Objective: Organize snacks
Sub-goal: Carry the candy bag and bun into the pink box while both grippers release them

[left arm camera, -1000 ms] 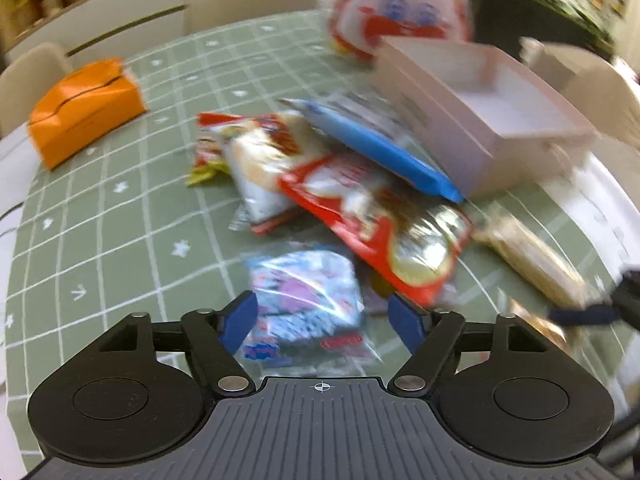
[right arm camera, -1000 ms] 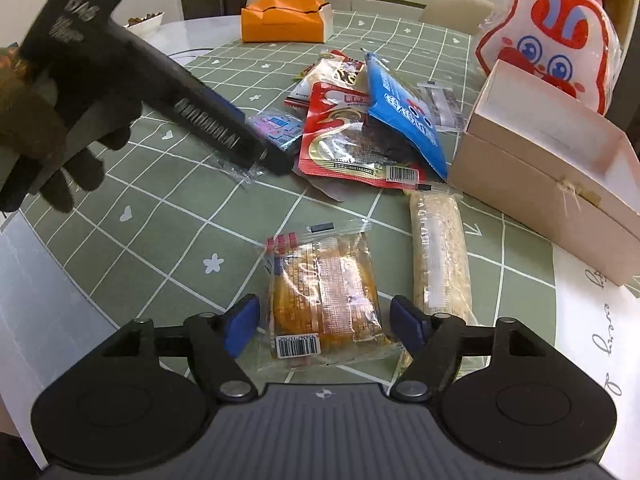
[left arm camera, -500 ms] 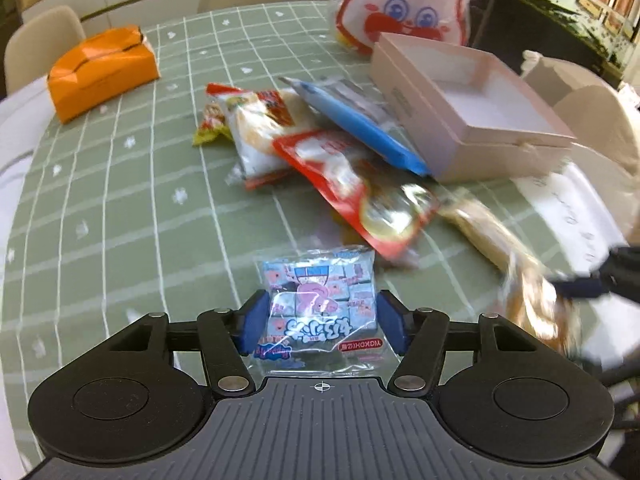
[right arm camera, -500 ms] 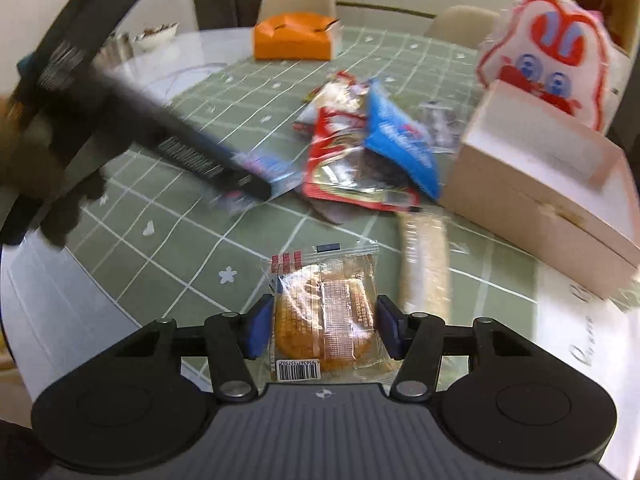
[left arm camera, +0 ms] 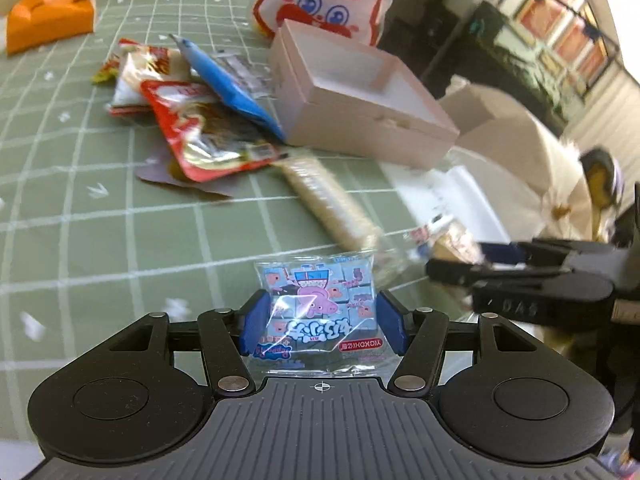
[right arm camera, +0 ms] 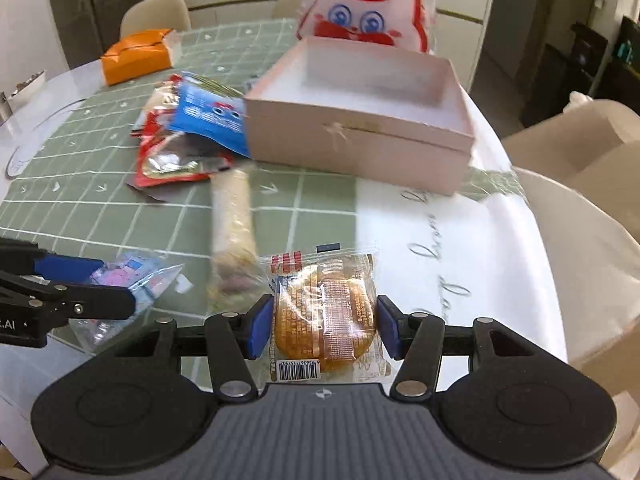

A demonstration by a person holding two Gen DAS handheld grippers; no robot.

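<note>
Step in hand: both snacks are gripped and lifted clear of the tabletop (right arm camera: 104,204); to my eye this is the carry toward the open pink box (right arm camera: 360,120), not yet the drop
Left tool (left arm camera: 322,326): its jaws have just been closing and now clamp the blue cartoon candy packet (left arm camera: 320,308) by its two side edges, blue pads pressed into the wrapper
Right tool (right arm camera: 324,330): its jaws have just been closing too, and they pinch the wrapped golden cake (right arm camera: 326,312) across its width, barcode end nearest the camera
Where the snacks are: each packet sits between its own tool's pads, above the near part of the tabletop; the two tools are close side by side
The box: empty as far as I can see, standing at the far side in front of the bunny-face bag (right arm camera: 372,4)
Left behind: a long pale cracker roll (right arm camera: 234,216) lies between the tools and the box; a red pouch (left arm camera: 200,132) and a blue packet (left arm camera: 228,80) are heaped beside the box's left wall
Next move, as I judge it: bring each tool over the box rim, clear of the near wall, and only then part the jaws
Risk: slick wrappers could slip
</note>
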